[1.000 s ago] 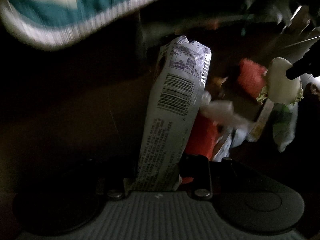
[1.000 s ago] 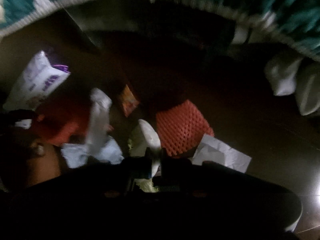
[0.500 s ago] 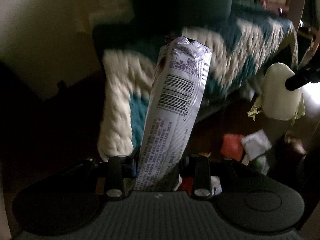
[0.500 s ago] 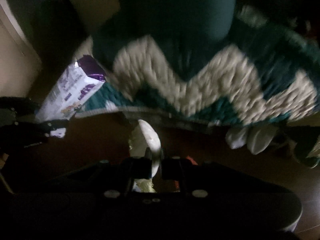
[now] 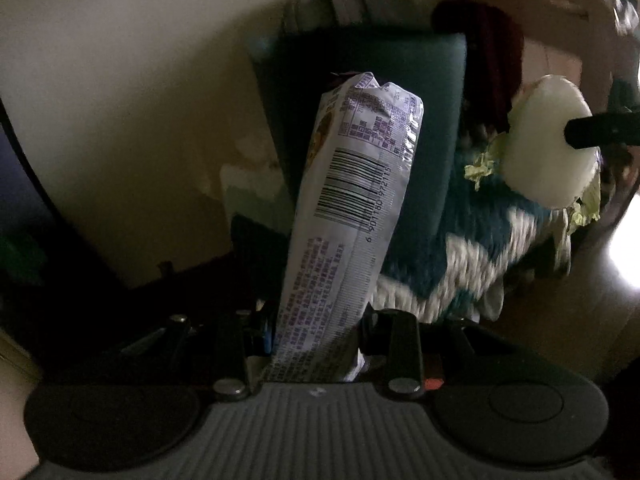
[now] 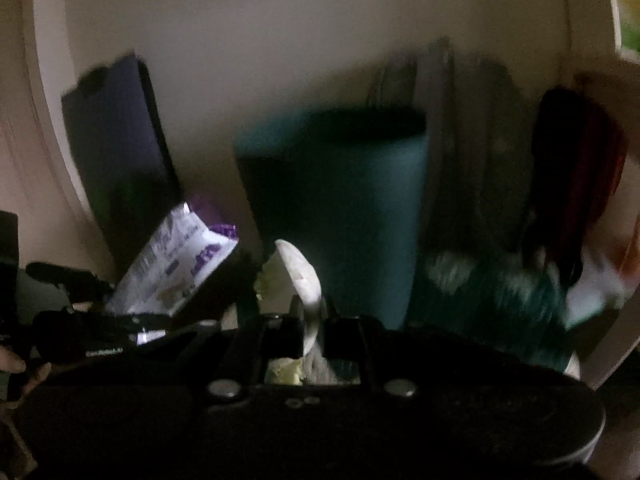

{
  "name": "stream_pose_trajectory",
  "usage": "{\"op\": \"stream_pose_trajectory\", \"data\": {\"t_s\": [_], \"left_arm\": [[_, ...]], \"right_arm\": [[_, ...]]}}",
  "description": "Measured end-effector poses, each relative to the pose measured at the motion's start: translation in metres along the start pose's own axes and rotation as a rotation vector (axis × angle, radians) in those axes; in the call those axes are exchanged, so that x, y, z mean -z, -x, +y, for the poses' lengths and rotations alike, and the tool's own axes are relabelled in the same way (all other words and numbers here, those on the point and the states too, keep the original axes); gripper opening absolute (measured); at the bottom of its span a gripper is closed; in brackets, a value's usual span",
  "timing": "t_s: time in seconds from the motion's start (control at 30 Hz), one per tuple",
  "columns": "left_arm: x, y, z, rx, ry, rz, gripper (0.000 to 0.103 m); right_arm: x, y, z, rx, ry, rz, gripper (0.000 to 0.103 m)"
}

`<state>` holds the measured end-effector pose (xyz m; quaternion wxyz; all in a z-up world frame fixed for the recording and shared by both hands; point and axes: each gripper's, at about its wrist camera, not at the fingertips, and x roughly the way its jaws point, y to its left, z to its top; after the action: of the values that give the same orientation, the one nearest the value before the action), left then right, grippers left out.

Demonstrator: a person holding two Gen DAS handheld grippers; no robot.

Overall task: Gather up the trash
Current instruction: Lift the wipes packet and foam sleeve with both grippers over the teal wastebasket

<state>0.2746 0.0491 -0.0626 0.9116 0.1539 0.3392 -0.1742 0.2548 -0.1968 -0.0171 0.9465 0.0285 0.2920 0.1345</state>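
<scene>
A long silver snack wrapper [image 5: 352,200] with a barcode and purple print stands up from my left gripper [image 5: 316,346], which is shut on its lower end. In the right wrist view the same wrapper [image 6: 176,268] shows at the left. My right gripper [image 6: 312,334] is shut on a white rounded scrap [image 6: 304,276] with pale green leafy edges, seen edge-on between the jaws. In the left wrist view that scrap [image 5: 548,152] hangs at the right, with one black finger [image 5: 600,133] of the right gripper across it. Both grippers are held up in the air side by side.
Ahead stands a teal chair back [image 5: 360,80] with a teal and white zigzag knitted blanket [image 5: 460,264] draped to its right. A cream wall [image 5: 140,100] lies behind. A dark panel [image 6: 116,160] leans at the left, and something dark red [image 6: 580,184] hangs at the right.
Both grippers have risen a long way with their loads still held. The view has swung up from the littered floor, past the blanket, to the chair back and wall.
</scene>
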Motion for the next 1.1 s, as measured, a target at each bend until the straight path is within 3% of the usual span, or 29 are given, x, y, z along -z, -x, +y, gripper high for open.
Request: {"op": "stream_pose_trajectory", "data": {"t_s": [0.23, 0.5, 0.77, 1.1], "left_arm": [[-0.098, 0.027, -0.001, -0.007, 0.048, -0.085, 0.035], [-0.195, 0.007, -0.006, -0.011, 0.052, -0.089, 0.035], [-0.239, -0.049, -0.008, -0.010, 0.079, -0.010, 0.035], [-0.251, -0.122, -0.027, -0.034, 0.019, 0.091, 0.035]], "right_arm": [[-0.078, 0.017, -0.005, 0.059, 0.051, -0.156, 0.006], [-0.150, -0.017, -0.017, 0.145, 0.038, -0.203, 0.006], [-0.171, -0.068, -0.045, 0.217, 0.040, -0.131, 0.006], [-0.157, -0.127, -0.050, 0.236, 0.064, -0.013, 0.006]]}}
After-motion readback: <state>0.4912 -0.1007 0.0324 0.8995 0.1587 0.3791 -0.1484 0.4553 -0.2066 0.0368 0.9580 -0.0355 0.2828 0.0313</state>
